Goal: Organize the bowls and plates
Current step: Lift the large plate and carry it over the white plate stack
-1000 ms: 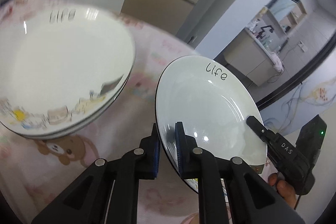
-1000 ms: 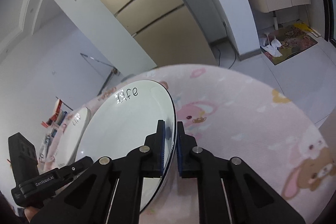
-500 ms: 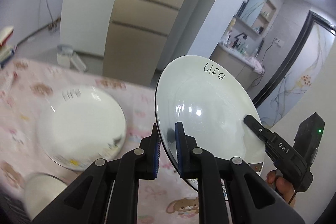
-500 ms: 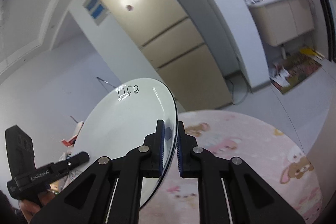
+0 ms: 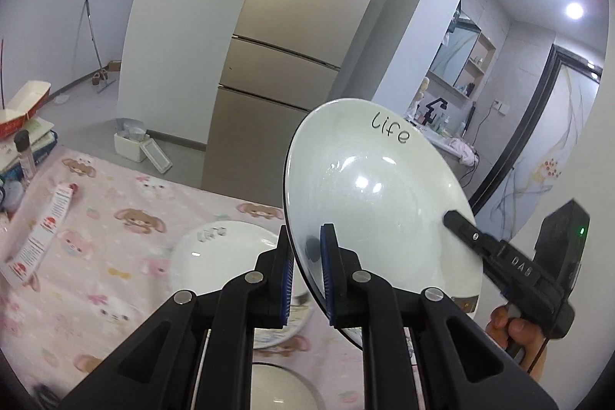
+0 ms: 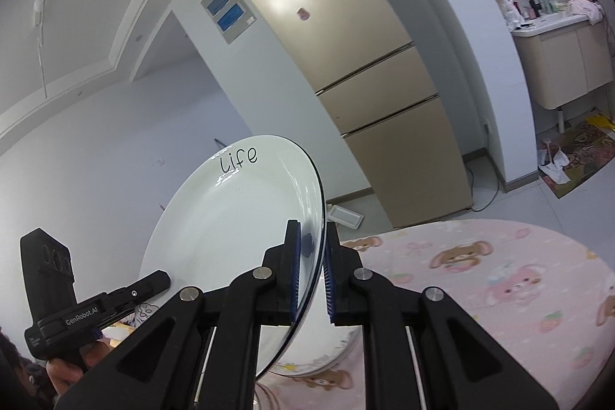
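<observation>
Both grippers hold one white plate marked "life" (image 5: pixel 384 202) in the air, tilted on edge. My left gripper (image 5: pixel 307 271) is shut on its left rim; my right gripper (image 6: pixel 312 268) is shut on the opposite rim of the same plate (image 6: pixel 234 229). The right gripper also shows in the left wrist view (image 5: pixel 511 268), and the left gripper in the right wrist view (image 6: pixel 96 306). A stack of white plates (image 5: pixel 219 256) lies below on the pink tablecloth (image 5: pixel 96 237). A bowl rim (image 5: pixel 280 387) shows at the bottom edge.
A carton (image 5: pixel 46 229) and books with a bottle (image 5: pixel 23 148) lie at the table's left. A gold fridge (image 5: pixel 288 45) stands behind. The tablecloth's round right part (image 6: pixel 519 279) shows in the right wrist view.
Both grippers have lifted the held plate well up from the table. The plate stack has dropped lower and farther in the left wrist view.
</observation>
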